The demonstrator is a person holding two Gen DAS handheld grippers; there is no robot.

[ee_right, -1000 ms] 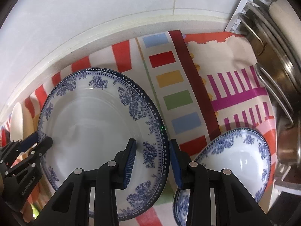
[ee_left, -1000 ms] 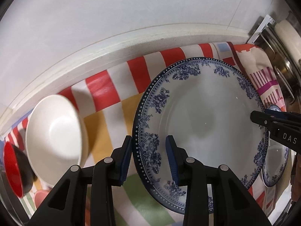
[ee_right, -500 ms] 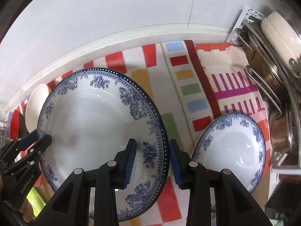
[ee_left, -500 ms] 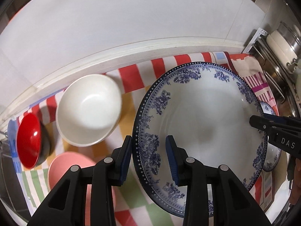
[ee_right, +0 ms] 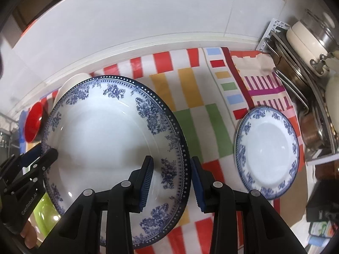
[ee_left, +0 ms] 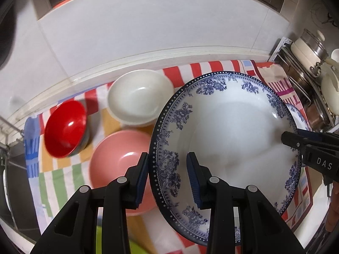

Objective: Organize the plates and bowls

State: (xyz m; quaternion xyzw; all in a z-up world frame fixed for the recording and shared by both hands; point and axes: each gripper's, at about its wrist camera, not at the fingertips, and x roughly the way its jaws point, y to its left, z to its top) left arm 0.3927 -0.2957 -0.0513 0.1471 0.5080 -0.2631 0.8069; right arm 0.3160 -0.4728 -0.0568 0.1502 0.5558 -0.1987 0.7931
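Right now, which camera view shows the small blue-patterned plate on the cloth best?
The right wrist view: the small blue-patterned plate lies there whole and unobstructed on the striped cloth. In the left wrist view only a sliver of its rim peeks out behind the large blue-patterned plate.

Striped cloth, small blue-patterned plate, red bowl, white bowl, pink bowl

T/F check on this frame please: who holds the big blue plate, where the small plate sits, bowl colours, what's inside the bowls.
1. Both grippers, left gripper and right gripper, clamp the large blue-patterned plate at opposite rims. True.
2. The small blue-patterned plate is stacked on the large one. False: it lies apart on the cloth.
3. The red bowl holds food. False: it is empty.
4. A pink bowl sits near the white bowl. True.
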